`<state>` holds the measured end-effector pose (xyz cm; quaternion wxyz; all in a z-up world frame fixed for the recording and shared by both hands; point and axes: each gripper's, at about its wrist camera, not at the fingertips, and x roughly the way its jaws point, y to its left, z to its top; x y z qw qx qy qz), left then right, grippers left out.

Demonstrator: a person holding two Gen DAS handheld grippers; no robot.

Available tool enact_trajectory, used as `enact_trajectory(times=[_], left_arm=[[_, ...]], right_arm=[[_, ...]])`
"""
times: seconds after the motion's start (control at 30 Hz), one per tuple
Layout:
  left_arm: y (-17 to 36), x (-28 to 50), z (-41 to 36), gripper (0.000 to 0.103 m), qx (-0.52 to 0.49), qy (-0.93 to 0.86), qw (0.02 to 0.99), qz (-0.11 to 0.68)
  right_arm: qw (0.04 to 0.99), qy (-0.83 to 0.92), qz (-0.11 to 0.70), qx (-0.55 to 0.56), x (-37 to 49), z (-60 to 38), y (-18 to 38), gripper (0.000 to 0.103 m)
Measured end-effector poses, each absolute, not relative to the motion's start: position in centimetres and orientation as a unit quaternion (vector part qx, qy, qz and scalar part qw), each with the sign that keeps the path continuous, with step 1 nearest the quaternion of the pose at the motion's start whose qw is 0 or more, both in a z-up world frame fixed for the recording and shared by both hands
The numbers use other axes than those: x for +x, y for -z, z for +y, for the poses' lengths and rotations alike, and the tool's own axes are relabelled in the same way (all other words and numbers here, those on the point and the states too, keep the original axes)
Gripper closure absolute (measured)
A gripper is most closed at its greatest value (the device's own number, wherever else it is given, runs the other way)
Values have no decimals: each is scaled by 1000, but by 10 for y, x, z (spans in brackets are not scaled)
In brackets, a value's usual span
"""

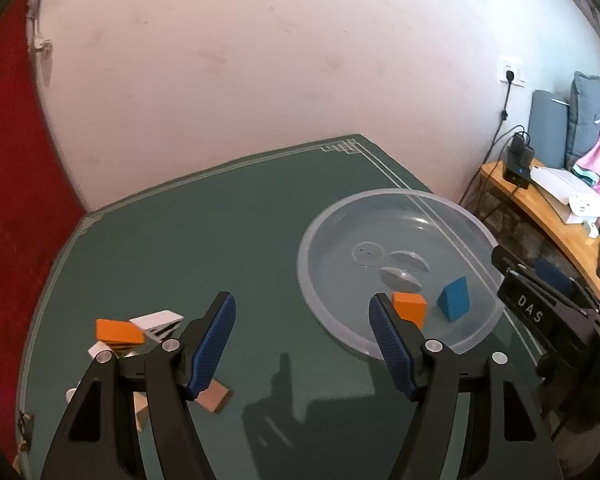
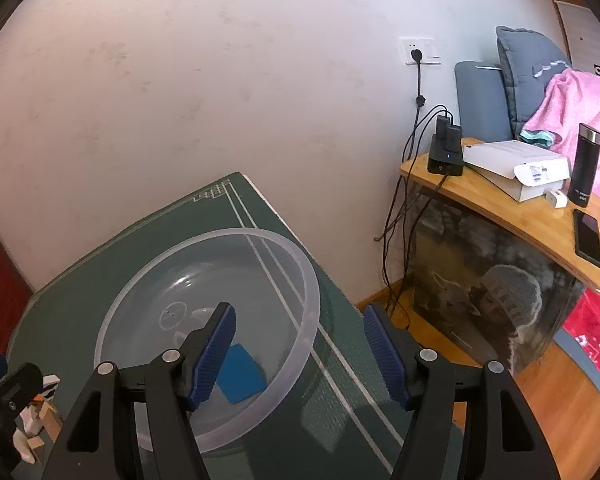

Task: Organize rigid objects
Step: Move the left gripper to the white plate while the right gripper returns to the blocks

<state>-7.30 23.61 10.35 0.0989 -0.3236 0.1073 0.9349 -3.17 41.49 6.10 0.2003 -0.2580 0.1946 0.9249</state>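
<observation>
In the left wrist view my left gripper [image 1: 302, 312] is open over the green table [image 1: 220, 220], with nothing between its fingers. A clear plastic bowl [image 1: 380, 193] sits to its right and holds an orange block [image 1: 412, 306] and a blue wedge [image 1: 456, 298]; the right finger overlaps the orange block. Loose blocks lie at the left: an orange one [image 1: 118, 330], a white one [image 1: 158, 319] and a wooden one [image 1: 217, 397]. My right gripper [image 2: 300, 320] hangs open over the bowl's [image 2: 313, 280] near rim, empty. The blue wedge [image 2: 242, 372] lies below, partly behind its left finger.
The table's right edge drops to a wooden floor [image 2: 560, 412]. A wooden side table [image 2: 500, 208] stands beyond with a charger, a white box, a dark flask [image 2: 586, 164] and a phone. Cables hang by the wall. Red cloth [image 1: 12, 200] lies on the left.
</observation>
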Motion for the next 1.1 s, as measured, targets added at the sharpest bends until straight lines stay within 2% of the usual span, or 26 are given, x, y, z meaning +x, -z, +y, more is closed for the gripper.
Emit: enact_trajectory(times=[0.23, 0.37, 0.6, 0.73, 1.1], left_arm=[[-107, -63, 218, 31, -313, -941, 77, 104], [-107, -58, 206, 29, -309, -944, 64, 100], [-102, -55, 187, 26, -317, -943, 46, 87], [-98, -55, 172, 21, -329, -941, 35, 70], [-86, -50, 113, 20, -363, -932, -5, 4]], right_arm=[[185, -930, 187, -258, -31, 409, -65, 32], [160, -932, 189, -265, -32, 404, -68, 27], [111, -943, 164, -267, -30, 379, -81, 24], [81, -946, 157, -272, -27, 362, -85, 22], [18, -937, 165, -308, -28, 322, -79, 21]])
